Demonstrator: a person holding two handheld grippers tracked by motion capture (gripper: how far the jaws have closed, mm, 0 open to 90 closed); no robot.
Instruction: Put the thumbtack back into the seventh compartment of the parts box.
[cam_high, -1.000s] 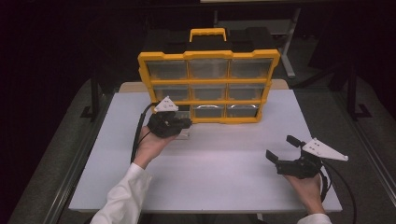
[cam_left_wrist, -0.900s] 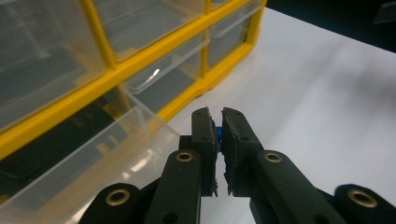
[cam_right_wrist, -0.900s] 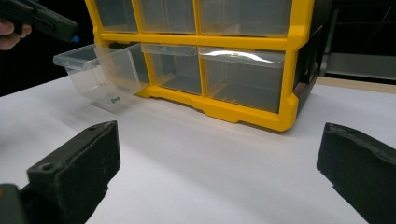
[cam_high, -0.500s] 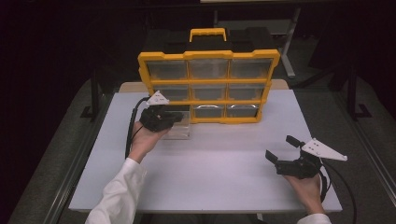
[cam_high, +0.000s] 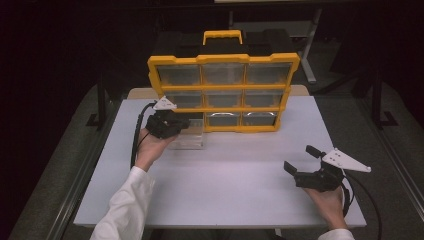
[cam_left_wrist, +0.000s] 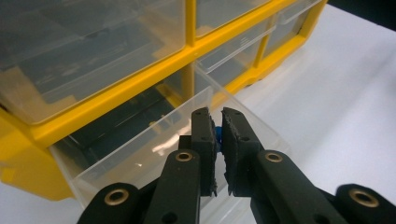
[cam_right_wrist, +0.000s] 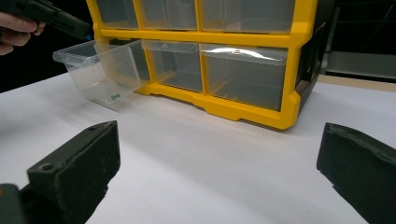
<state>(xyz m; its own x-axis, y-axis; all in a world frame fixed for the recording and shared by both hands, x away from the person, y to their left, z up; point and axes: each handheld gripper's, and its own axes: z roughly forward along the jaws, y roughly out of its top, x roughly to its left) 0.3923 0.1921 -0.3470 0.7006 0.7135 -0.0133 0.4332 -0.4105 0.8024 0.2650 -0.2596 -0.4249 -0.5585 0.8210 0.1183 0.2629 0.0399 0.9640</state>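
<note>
two hands out over the table, one gripper each

the left gripper (cam_high: 176, 123) is reached well forward on an outstretched white-sleeved arm, jaws nearly closed with a small blue piece (cam_left_wrist: 218, 134) pinched between them. the right gripper (cam_high: 301, 159) sits low near the person's side, jaws spread wide apart, holding nothing.

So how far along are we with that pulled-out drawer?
Done: the clear drawer at the bottom left of the yellow organizer is pulled out. In hand: the left gripper hangs over it, jaws nearly closed on a small blue piece. Left: probably dropping the piece in and pushing the drawer shut. The right gripper waits open on the table.
</note>
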